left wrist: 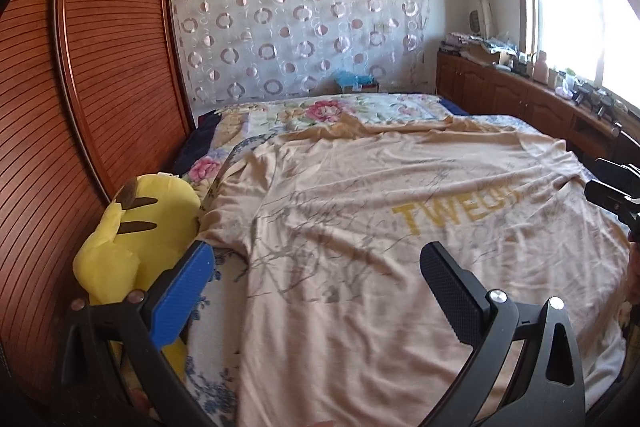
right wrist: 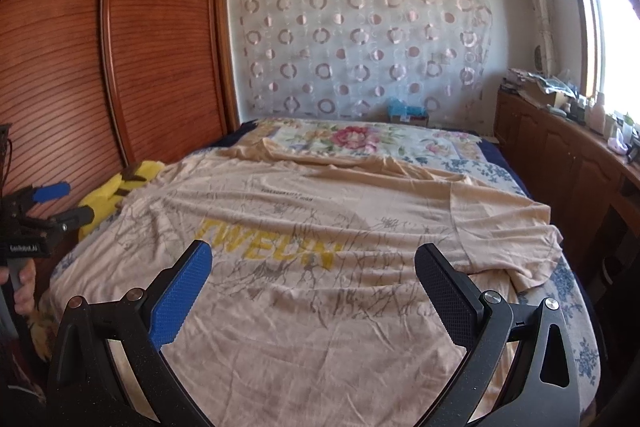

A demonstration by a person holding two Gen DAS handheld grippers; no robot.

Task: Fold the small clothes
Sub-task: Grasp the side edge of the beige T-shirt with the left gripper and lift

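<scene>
one peach-beige cotton t-shirt with yellow block lettering and a grey twig print, laid flat and face up across the flowered quilt of the bed, its hem toward the cameras and its neck toward the far end. surface lightly wrinkled, far edge rumpled. one short sleeve spreads out on the right side; the opposite sleeve runs toward the yellow plush toy with brown stripes and lies just beside it, possibly touching.

two handheld claws, both poised above the shirt and gripping nothing.
- left gripper: blue pad and black pad spread wide, over the left half of the shirt.
- right gripper: same spread, wide and empty, over the middle and right half, near the lettering.

step in hand, as judged: none of the fold is made yet, so the first grasp comes next.

handling notes:
- thin jersey; likely to stretch and drag, so pinch one layer at a seam or edge rather than mid-panel.
- take matching points on each side, e.g. shoulder and hem on one side, so the fold line runs straight.
- lift only enough to clear the quilt; a high lift would pull the whole shirt askew.
- smooth the rumpled far edge before creasing.
- keep the left claw clear of the plush toy, which crowds that sleeve.

other fittings: slatted red-brown wooden wardrobe on the left, sheer curtain with pink circles behind the bed.
</scene>
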